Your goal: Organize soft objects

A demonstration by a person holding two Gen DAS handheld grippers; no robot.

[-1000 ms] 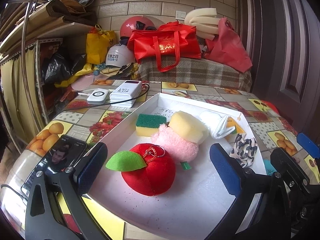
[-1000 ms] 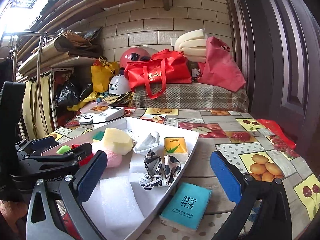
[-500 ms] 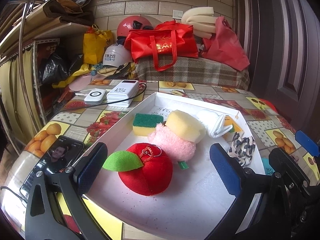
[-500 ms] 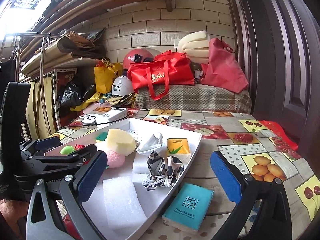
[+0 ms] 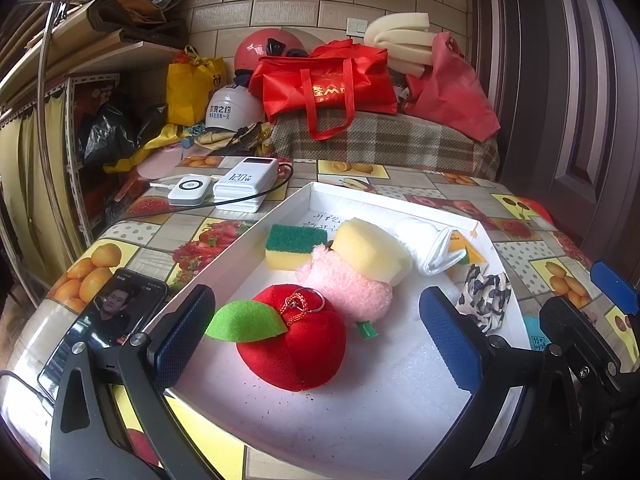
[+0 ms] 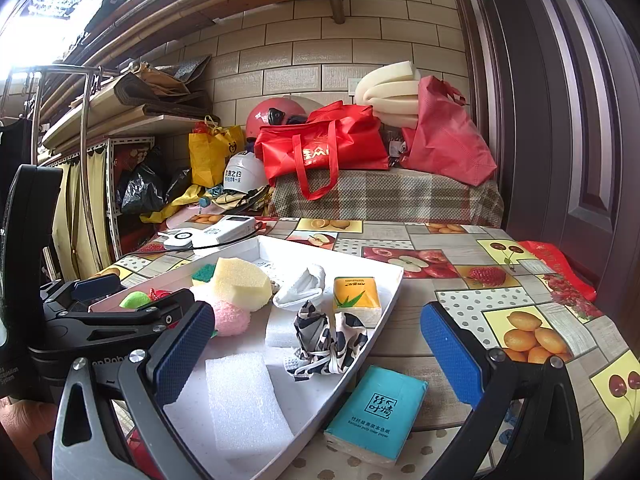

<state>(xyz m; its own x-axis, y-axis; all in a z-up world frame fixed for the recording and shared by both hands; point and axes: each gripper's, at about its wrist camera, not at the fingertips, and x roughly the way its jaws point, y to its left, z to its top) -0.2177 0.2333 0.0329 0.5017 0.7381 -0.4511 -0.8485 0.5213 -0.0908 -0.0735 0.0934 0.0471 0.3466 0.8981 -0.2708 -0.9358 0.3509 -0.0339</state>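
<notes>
A white tray [image 5: 316,192] on the fruit-print table holds a red plush apple [image 5: 296,344] with a green leaf, a pink plush [image 5: 348,288], a yellow sponge [image 5: 370,250], a green-topped sponge [image 5: 294,242], a white cloth [image 5: 430,242] and a black-and-white fabric [image 5: 484,296]. My left gripper [image 5: 316,340] stands open around the apple, not touching it. My right gripper [image 6: 316,356] hangs open over the tray's right edge [image 6: 394,288], near the patterned fabric [image 6: 328,340], white foam sheets [image 6: 244,404] and a yellow tissue pack [image 6: 356,294]. A teal tissue pack [image 6: 378,412] lies on the table beside the tray.
A phone [image 5: 104,320] lies at the table's left edge, with two white power banks [image 5: 244,184] and a cable behind the tray. Red bags [image 5: 328,84], helmets and foam rolls pile on a plaid-covered surface at the back. A dark door [image 6: 560,120] stands to the right.
Both grippers have tipped slightly, so the scene sits a little lower in each view. The objects in the tray have not moved.
</notes>
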